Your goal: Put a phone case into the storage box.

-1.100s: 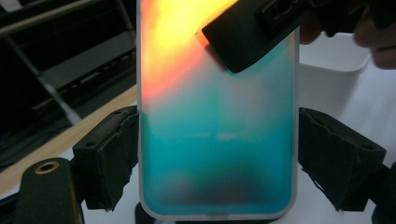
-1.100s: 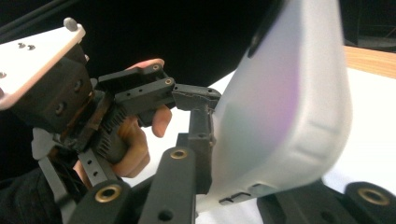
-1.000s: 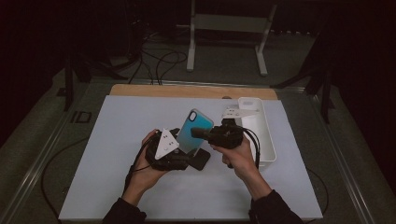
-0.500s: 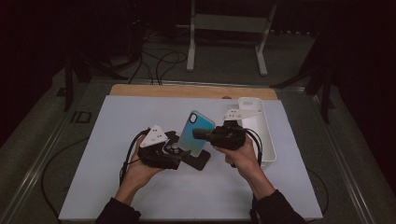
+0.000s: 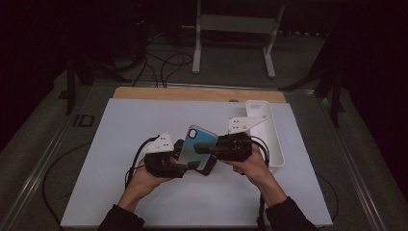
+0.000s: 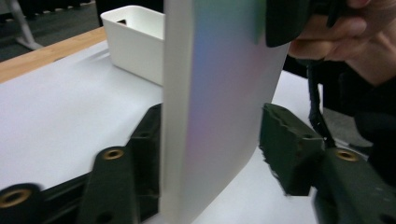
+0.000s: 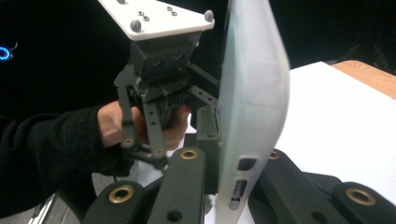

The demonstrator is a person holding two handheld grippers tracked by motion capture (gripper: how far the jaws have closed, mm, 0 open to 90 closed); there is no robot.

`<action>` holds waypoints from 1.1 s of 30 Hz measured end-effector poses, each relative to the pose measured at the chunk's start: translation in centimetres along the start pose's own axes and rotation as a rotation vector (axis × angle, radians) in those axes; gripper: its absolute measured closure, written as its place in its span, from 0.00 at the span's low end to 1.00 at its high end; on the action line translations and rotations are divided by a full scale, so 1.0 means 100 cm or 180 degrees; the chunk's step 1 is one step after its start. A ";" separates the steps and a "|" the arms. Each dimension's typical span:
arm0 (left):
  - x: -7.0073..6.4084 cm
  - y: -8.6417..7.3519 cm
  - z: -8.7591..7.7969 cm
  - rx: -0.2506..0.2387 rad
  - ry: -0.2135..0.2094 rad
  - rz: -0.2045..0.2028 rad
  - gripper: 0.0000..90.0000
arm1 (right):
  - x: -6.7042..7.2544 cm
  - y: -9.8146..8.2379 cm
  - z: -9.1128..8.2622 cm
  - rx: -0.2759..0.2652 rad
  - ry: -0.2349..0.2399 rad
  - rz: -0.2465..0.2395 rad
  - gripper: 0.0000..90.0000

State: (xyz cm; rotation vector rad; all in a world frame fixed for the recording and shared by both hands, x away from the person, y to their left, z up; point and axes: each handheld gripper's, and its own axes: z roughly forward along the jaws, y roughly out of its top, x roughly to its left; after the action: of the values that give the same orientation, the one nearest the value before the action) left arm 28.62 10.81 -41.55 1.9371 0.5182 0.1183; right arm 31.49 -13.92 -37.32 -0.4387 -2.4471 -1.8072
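Above the middle of the white worktop (image 5: 120,144), a phone case (image 5: 195,147) with a teal, iridescent back is held tilted on edge between 2 hand-held grippers. The right hand-held gripper (image 5: 204,148) is clamped on the case's upper part. The left hand-held gripper (image 5: 180,161) has just been closing, its jaws around the case's lower end: one jaw lies against the edge, the other stands just apart. A white bin (image 5: 267,137) sits near the right hand.

Dark lab, cabled floor (image 5: 159,62), covered bench (image 5: 120,130)
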 end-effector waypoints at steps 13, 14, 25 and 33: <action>-0.001 -0.007 0.008 0.0085 -0.0206 0.0041 0.89 | -0.001 0.003 -0.001 0.0110 -0.0256 -0.0188 0.63; -0.002 -0.007 0.008 0.0081 -0.0167 0.0035 0.89 | 0.000 0.003 0.000 0.0117 -0.0276 -0.0167 0.60; 0.002 -0.007 0.000 0.0006 0.0203 -0.0007 0.90 | 0.002 0.000 0.006 0.0271 -0.0781 -0.0094 0.17; 0.006 -0.010 -0.005 0.0015 0.0544 -0.0081 0.90 | -0.001 -0.002 0.002 0.0169 -0.0993 0.0055 0.09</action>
State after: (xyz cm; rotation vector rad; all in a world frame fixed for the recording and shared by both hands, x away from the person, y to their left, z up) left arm 28.69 11.78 -42.34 1.9342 0.6564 0.2682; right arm 31.53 -13.82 -37.55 -0.7893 -2.6697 -1.7792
